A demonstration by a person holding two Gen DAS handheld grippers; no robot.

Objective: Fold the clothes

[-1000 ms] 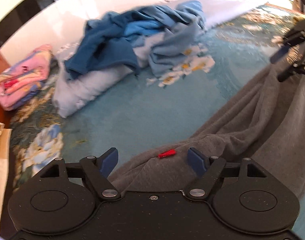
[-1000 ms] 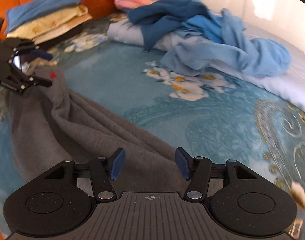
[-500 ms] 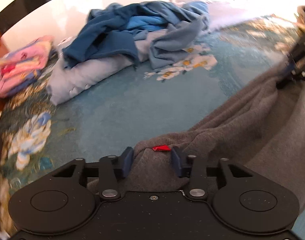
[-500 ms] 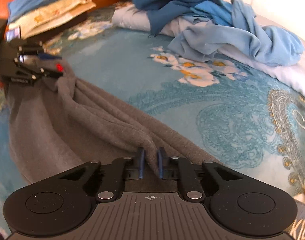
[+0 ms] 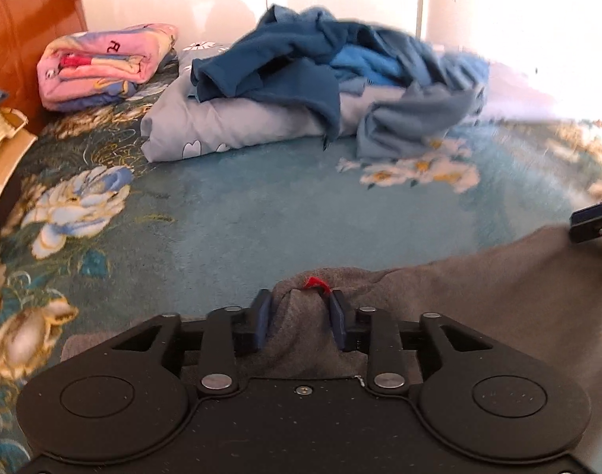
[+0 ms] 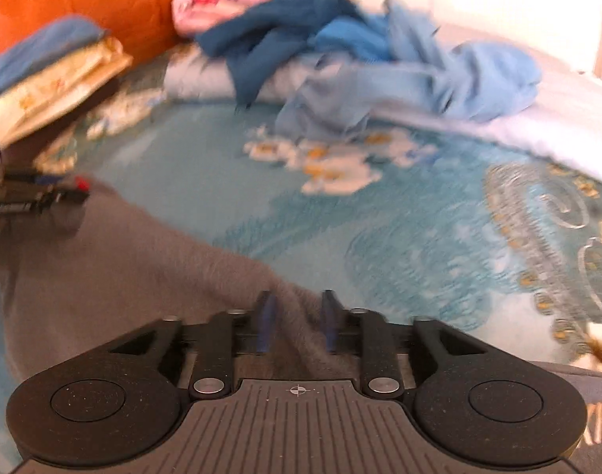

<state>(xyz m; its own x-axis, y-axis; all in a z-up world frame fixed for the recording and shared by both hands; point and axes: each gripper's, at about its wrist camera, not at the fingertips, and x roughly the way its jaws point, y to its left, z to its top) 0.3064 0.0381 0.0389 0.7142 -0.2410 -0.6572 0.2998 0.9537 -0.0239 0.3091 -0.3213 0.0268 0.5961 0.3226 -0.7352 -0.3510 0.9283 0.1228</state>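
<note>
Grey garment (image 5: 478,288): spread on bed (image 5: 285,213), edge bunched between both claws. Left claw (image 5: 299,318): jaws opening, fold with red tag (image 5: 314,282) between pads. Right claw (image 6: 297,322): jaws opening, ridge of cloth between pads.

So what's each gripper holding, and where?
Both have an edge of the grey garment between their opening jaws: left gripper by the red tag, right gripper further along. Firm hold cannot be told.
</note>
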